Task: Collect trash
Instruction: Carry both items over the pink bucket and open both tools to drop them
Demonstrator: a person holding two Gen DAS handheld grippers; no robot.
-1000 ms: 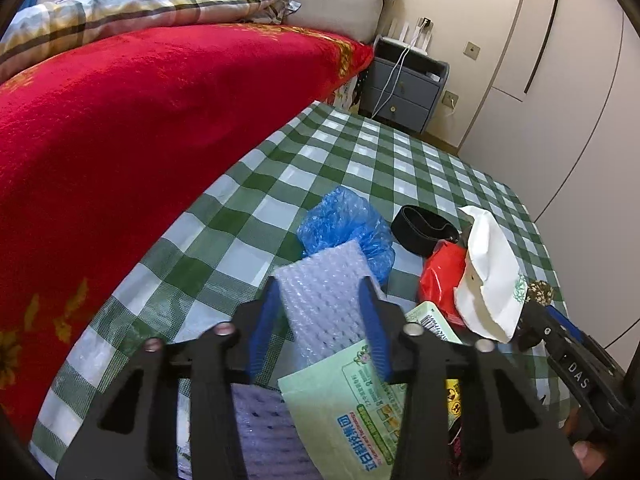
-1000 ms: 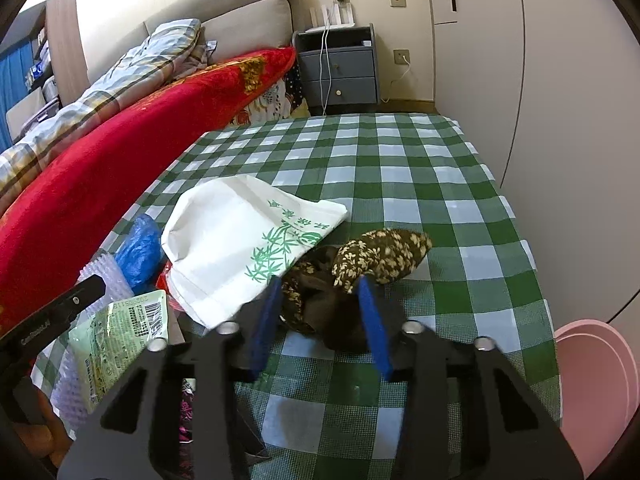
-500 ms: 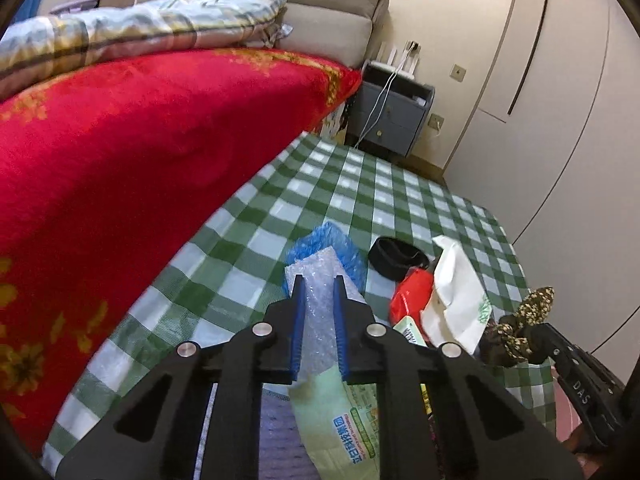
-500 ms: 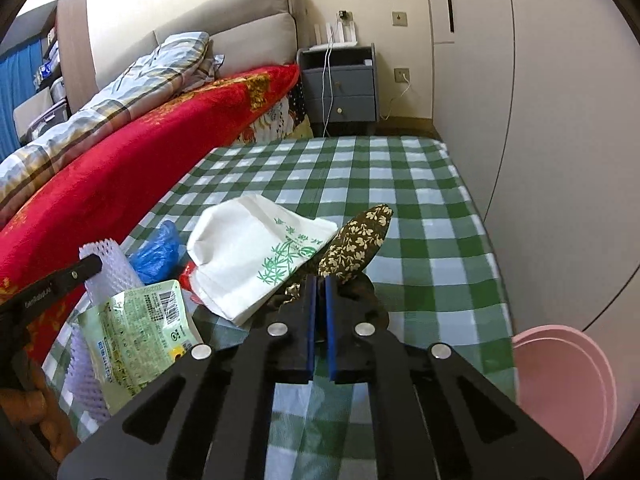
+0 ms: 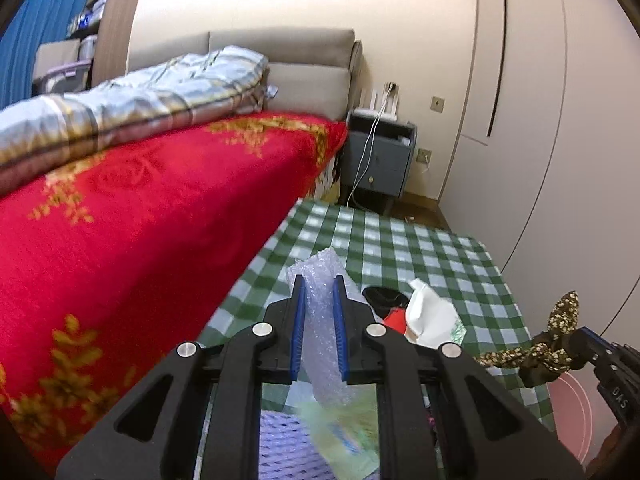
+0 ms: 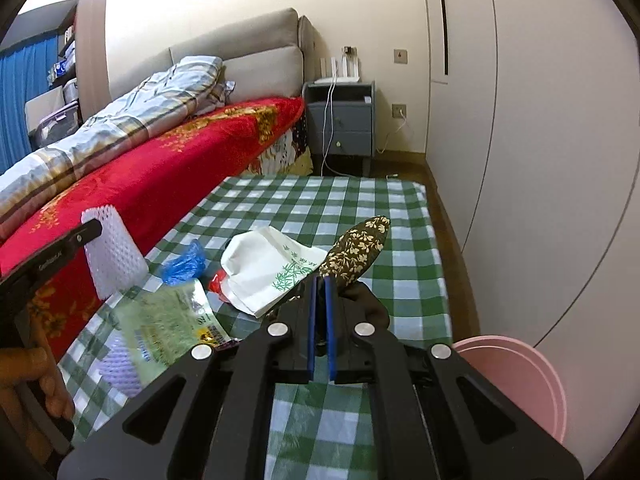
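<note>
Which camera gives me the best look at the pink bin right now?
Right wrist view: the pink bin shows its rounded rim and wall at lower right, beside the green checked cloth. The left wrist view catches only a pale pink sliver at lower right, partly behind the right gripper and its floral fabric scrap.

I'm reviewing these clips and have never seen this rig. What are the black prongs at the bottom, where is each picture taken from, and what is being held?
No robot here: a person holds a two-finger gripper in each hand, and a fisheye camera on each looks along its fingers. In the left wrist view, the left gripper is shut on a white bubble-wrap sheet. In the right wrist view, the right gripper is shut on a brown floral fabric piece. On the green checked cloth lie a white paper bag with green leaf print, a crumpled blue plastic bag and a green printed wrapper. A pink tub stands beside the cloth.
</note>
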